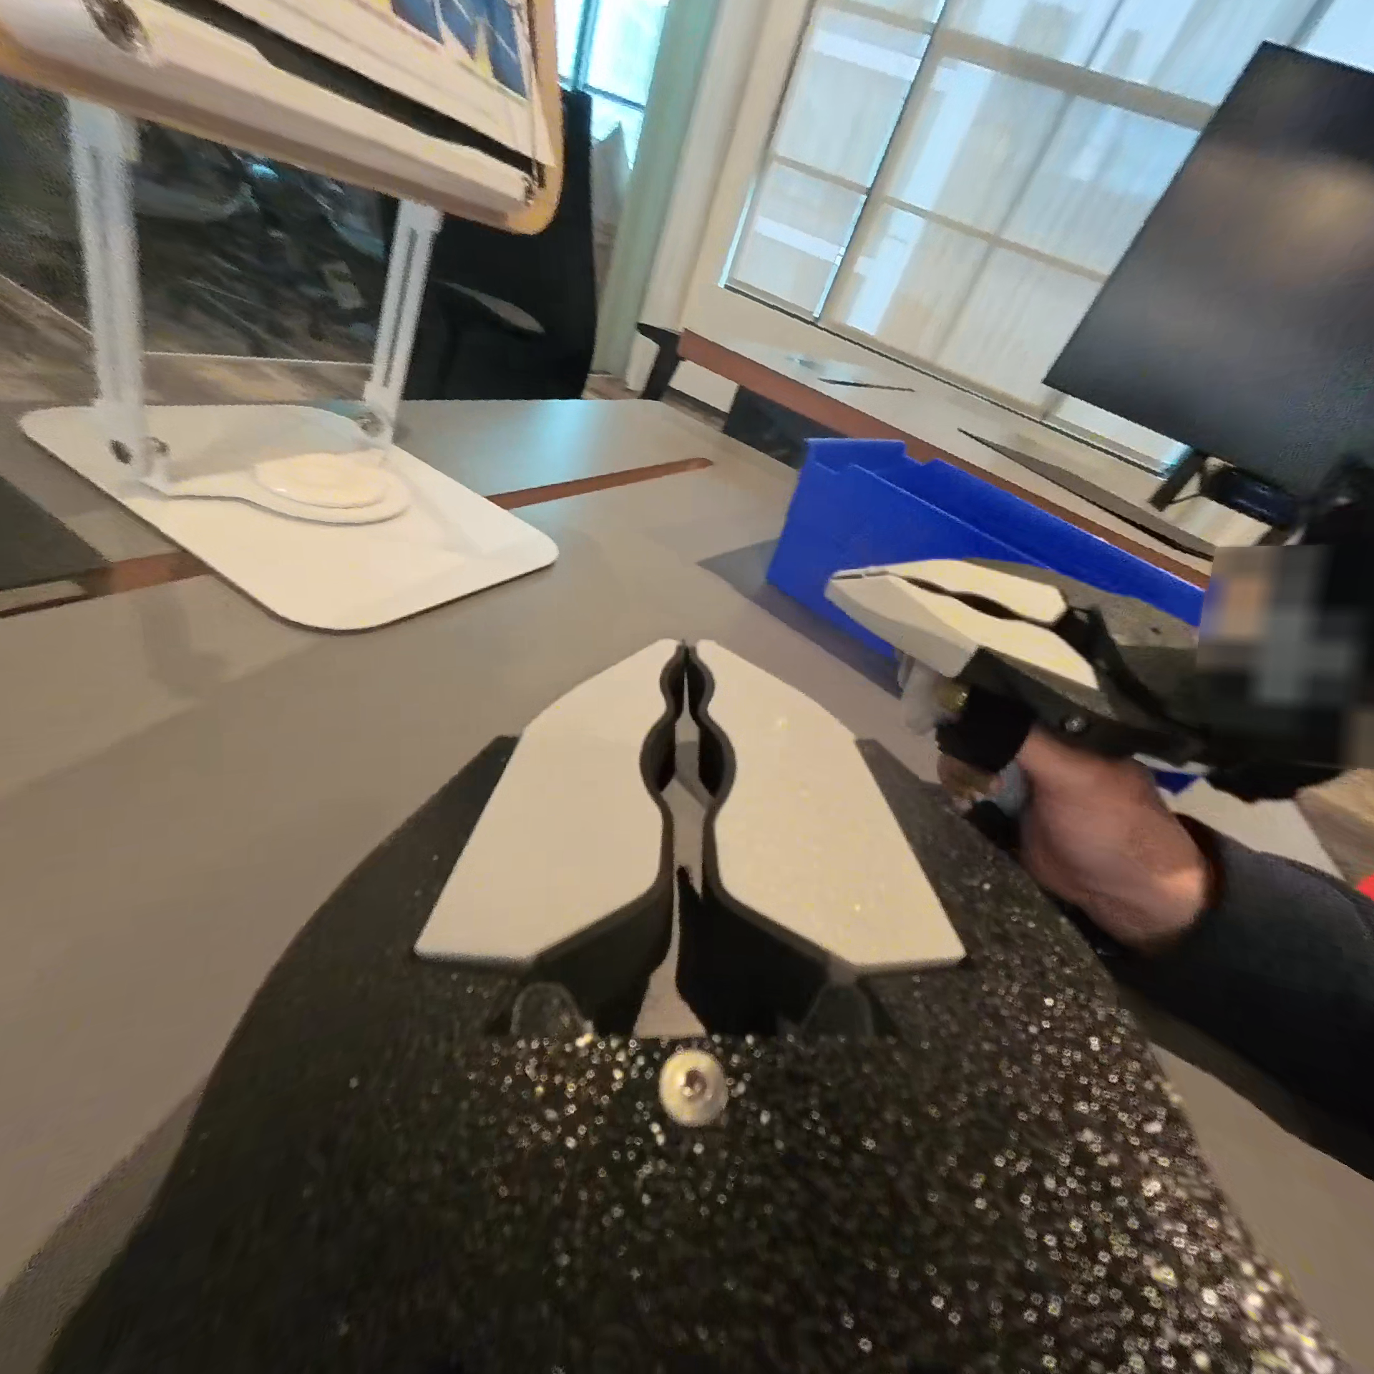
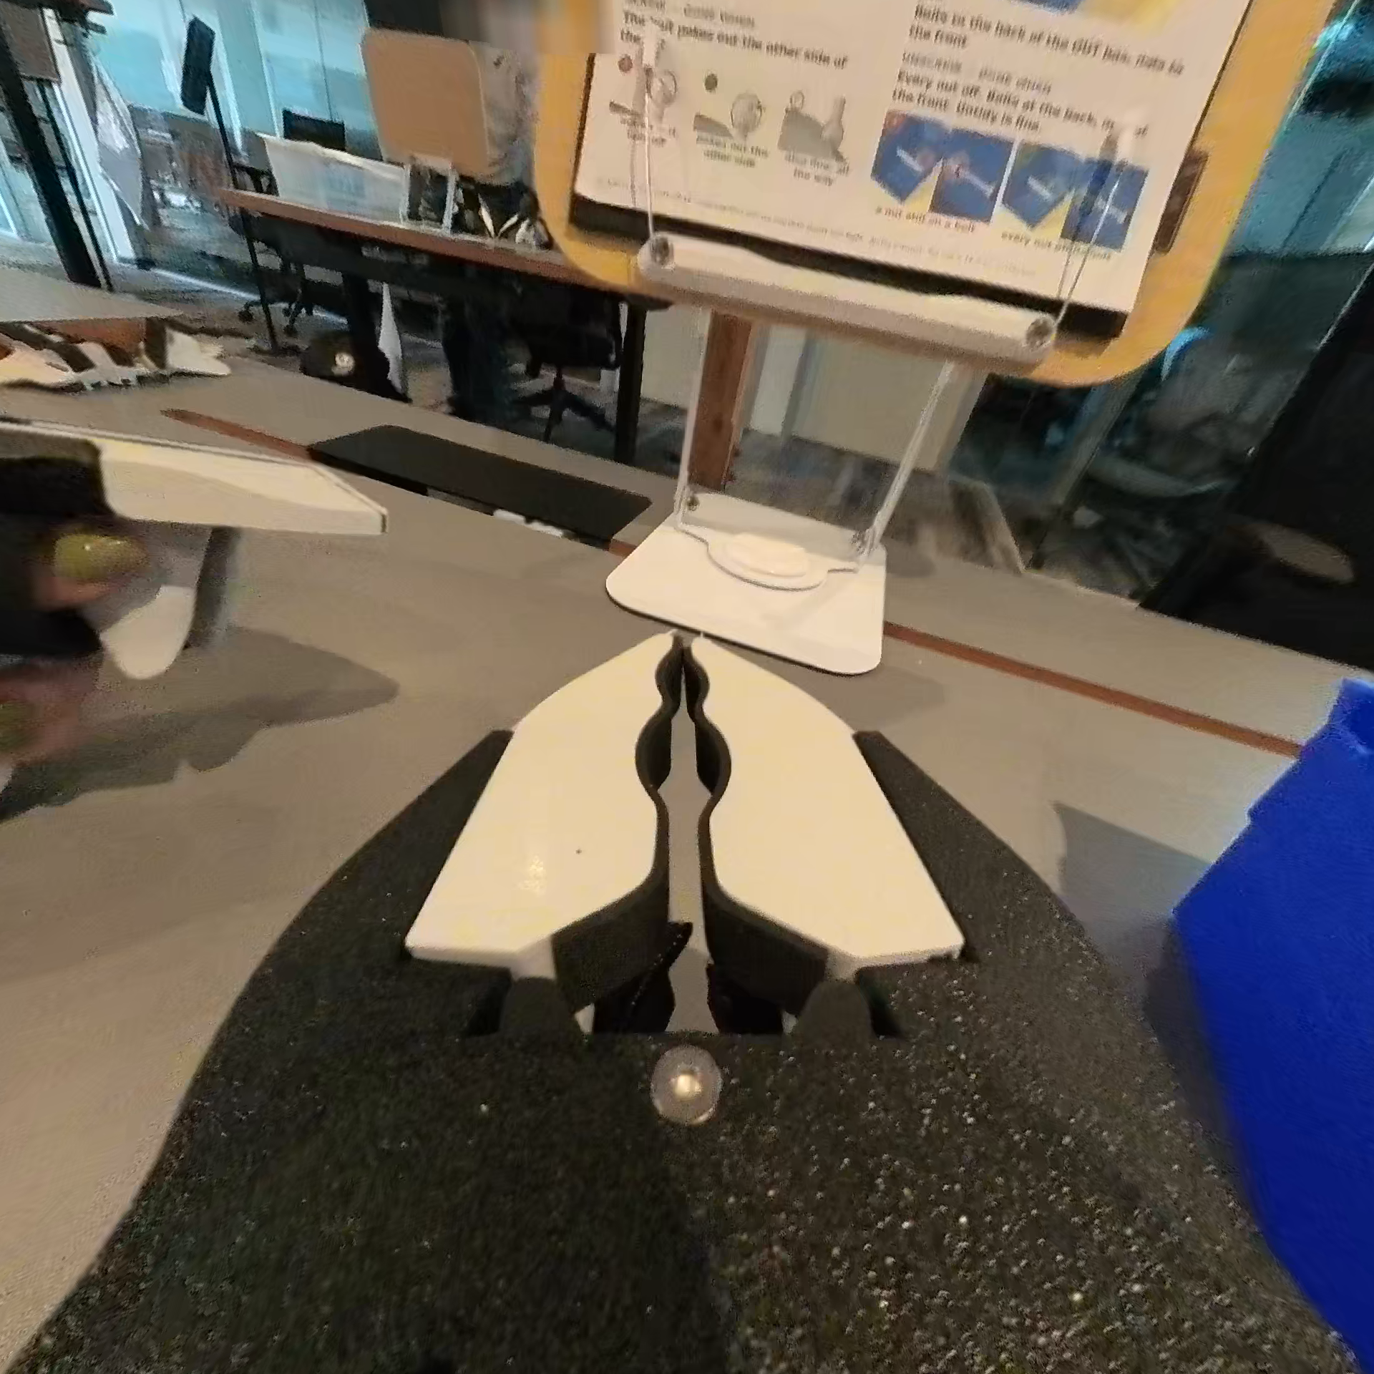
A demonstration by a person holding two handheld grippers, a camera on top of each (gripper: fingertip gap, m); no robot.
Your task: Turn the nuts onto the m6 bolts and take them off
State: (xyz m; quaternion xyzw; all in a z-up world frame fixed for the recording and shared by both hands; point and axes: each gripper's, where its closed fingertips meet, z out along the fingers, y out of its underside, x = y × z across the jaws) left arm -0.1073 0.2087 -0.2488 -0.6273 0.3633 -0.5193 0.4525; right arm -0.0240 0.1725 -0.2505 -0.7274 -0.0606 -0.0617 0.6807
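Fingers pressed together on both the left gripper (image 1: 688, 654) and right gripper (image 2: 680, 645), holding nothing; both hover over grey worktop (image 1: 223, 743) — blue bin (image 1: 929, 520) near; nuts, bolts unseen

Left gripper (image 1: 688, 654) and right gripper (image 2: 680, 645) closed, empty, held level.

A white stand (image 2: 781, 602) holds an instruction sheet (image 2: 877, 111); a black, probably monitor, screen (image 1: 1227, 260) behind.
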